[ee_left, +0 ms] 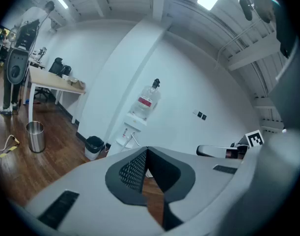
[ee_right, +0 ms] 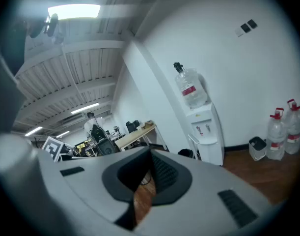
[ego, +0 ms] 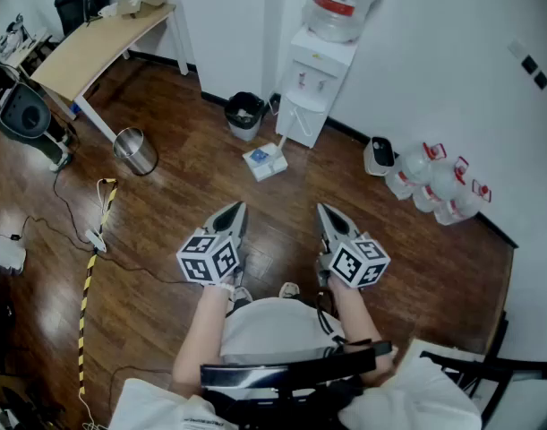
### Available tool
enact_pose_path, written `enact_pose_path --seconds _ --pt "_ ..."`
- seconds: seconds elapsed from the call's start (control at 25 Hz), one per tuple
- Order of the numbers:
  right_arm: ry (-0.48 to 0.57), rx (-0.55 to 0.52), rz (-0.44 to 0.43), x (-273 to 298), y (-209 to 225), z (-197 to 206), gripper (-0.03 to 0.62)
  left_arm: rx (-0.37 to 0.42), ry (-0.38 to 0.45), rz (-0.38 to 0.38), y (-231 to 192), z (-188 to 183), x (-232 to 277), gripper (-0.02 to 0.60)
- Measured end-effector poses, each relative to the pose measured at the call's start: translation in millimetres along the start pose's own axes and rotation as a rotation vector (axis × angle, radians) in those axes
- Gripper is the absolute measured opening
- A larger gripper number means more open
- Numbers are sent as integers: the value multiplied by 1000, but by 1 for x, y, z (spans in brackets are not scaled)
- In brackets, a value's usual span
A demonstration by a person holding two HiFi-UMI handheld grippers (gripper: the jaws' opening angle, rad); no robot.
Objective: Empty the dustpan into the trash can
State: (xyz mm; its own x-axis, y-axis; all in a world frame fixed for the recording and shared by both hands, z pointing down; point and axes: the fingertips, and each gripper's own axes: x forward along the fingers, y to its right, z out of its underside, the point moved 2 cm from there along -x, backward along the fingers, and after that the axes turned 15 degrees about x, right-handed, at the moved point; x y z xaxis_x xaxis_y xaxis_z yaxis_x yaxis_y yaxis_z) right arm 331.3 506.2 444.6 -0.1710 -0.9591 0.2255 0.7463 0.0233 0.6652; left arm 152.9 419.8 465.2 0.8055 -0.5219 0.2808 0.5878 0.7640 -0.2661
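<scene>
A white dustpan (ego: 266, 160) lies on the wooden floor, its long handle leaning toward the water dispenser (ego: 316, 79). Just left of it stands a black trash can (ego: 244, 115), which also shows in the left gripper view (ee_left: 94, 146). My left gripper (ego: 237, 208) and right gripper (ego: 324, 209) are held side by side in front of my body, well short of the dustpan and pointing toward it. The jaws of each meet at the tip with nothing between them, as seen in the left gripper view (ee_left: 146, 150) and the right gripper view (ee_right: 150, 151).
A steel bin (ego: 135, 150) stands at the left by a wooden desk (ego: 94, 47). Several water bottles (ego: 434, 186) and a small white bin (ego: 378, 156) line the right wall. Cables and yellow-black tape (ego: 94, 240) cross the floor at the left.
</scene>
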Motion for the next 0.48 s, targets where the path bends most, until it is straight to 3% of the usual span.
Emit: enact_pose_path --seconds 0.48 --pt "70 20 -19 24 -11 12 25 -1 5 7 -34 3 -13 -6"
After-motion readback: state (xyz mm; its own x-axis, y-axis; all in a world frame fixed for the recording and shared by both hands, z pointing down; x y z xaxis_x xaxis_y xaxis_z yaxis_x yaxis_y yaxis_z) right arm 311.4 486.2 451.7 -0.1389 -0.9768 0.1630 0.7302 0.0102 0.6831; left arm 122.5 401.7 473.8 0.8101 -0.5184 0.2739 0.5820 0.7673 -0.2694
